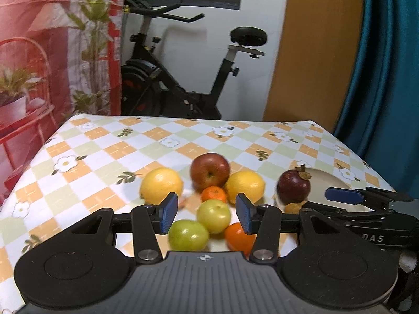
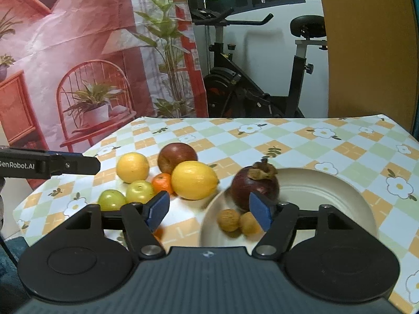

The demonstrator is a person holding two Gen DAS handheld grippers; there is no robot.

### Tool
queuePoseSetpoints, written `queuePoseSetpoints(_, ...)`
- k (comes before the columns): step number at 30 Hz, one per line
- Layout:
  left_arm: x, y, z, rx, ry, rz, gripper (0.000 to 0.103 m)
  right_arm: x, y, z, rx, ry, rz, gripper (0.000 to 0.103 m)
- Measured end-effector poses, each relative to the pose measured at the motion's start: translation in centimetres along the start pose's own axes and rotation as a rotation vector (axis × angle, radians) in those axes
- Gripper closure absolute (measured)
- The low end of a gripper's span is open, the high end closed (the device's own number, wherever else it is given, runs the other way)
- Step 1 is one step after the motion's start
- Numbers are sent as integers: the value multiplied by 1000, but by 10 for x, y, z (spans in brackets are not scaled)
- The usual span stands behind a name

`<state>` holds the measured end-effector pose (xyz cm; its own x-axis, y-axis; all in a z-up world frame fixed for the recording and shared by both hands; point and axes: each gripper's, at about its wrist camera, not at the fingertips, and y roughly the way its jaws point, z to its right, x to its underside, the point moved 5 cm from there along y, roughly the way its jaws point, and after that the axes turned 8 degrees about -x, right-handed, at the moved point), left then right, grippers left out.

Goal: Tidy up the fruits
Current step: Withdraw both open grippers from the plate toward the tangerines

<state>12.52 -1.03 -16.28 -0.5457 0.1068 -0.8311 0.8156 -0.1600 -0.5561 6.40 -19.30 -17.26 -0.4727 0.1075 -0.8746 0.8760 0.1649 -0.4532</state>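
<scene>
Fruit crowds the checked, flower-printed worktop (image 2: 314, 151): we see a red apple (image 1: 210, 170), two yellow lemons (image 1: 161, 185), two small orange tangerines (image 1: 214, 194) and two green round fruits (image 1: 214, 216) touching in one cluster. Beside them, a dark purple mangosteen (image 2: 255, 188) and two small brown longans (image 2: 229, 219) lie in the cream round plate (image 2: 340, 196). Our left gripper (image 1: 207, 213) hangs with fingers apart over the green fruits; our right gripper (image 2: 209, 209) is likewise spread, empty, at the plate's near rim. A black exercise bike (image 1: 183, 78) stands behind the worktop.
</scene>
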Motion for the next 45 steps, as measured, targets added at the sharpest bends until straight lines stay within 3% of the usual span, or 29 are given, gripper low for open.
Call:
queuePoseSetpoints(12, 20, -7, -37, -23, -113, -42, 52, 12, 9, -26, -49, -73, -26, 30)
queuePoseSetpoints(28, 42, 3, -21, 53, -96, -100, 52, 35, 28, -50, -128, -195, -123, 32)
queuePoseSetpoints(34, 43, 6, -27, 65, -143, -124, 52, 36, 30, -54, -146, -205, -124, 32)
queuePoseSetpoints(38, 43, 7, -33, 63, -177, -138, 52, 36, 29, -58, -173, -208, -124, 41)
queuePoseSetpoints(45, 46, 9, -24, 81, -154, -152, 52, 39, 33, -60, -173, -219, -140, 43)
